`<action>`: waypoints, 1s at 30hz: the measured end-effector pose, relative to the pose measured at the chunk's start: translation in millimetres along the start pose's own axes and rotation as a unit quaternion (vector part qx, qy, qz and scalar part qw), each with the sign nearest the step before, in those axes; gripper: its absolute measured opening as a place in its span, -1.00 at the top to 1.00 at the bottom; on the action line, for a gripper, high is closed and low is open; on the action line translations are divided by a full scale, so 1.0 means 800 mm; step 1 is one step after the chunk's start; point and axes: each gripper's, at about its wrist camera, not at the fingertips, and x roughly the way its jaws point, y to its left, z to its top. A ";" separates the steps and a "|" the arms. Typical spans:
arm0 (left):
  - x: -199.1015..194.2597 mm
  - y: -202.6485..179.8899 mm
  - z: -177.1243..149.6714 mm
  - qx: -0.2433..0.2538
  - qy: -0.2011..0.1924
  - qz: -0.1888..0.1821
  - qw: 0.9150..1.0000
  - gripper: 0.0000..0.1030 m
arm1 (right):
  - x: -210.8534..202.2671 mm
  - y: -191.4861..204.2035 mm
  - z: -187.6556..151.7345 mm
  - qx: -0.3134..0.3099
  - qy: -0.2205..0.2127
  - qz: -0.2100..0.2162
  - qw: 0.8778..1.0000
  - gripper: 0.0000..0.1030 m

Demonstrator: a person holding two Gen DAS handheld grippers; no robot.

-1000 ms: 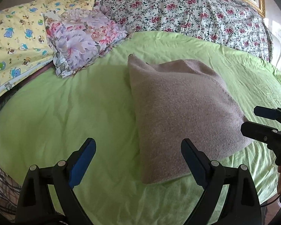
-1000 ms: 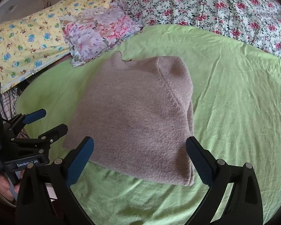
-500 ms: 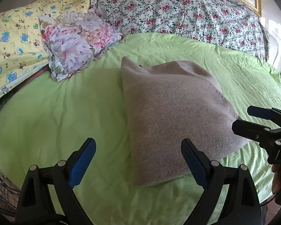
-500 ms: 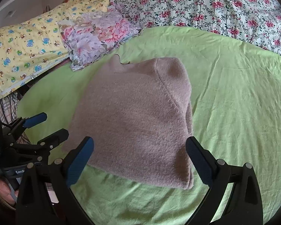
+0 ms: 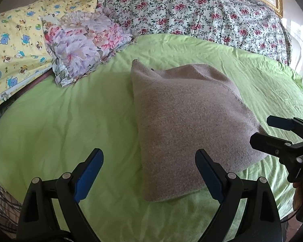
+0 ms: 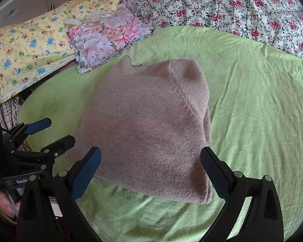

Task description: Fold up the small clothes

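Both grippers have backed slightly off over the last second: my left gripper (image 5: 149,173) and right gripper (image 6: 151,169) hang with jaws spread wide, holding nothing, just short of the near edge of the folded grey-pink knit garment (image 5: 187,125) lying on the green sheet (image 5: 70,117). I judge this fold finished and released. I cannot see the layers tucked under the garment, and the floral pillow (image 6: 107,38) beyond is partly cut off.

Frame edges crop the yellow quilt (image 5: 14,46) and floral quilt (image 6: 242,6)
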 end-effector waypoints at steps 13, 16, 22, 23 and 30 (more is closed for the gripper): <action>-0.002 -0.006 -0.003 0.002 0.000 -0.003 1.000 -0.80 | 0.003 0.005 0.000 -0.003 0.002 -0.001 1.000 -0.91; -0.002 -0.007 -0.003 0.002 0.000 -0.002 1.000 -0.80 | 0.003 0.005 0.000 -0.003 0.001 -0.001 1.000 -0.91; -0.002 -0.006 -0.003 0.002 -0.001 -0.002 1.000 -0.80 | 0.003 0.006 0.001 -0.002 0.000 -0.002 1.000 -0.91; -0.002 -0.006 -0.002 0.002 -0.001 -0.002 1.000 -0.80 | 0.002 0.007 0.001 -0.002 0.000 -0.002 1.000 -0.91; -0.005 -0.006 -0.003 0.001 -0.003 -0.001 1.000 -0.80 | 0.001 0.009 0.002 -0.002 -0.002 -0.003 1.000 -0.91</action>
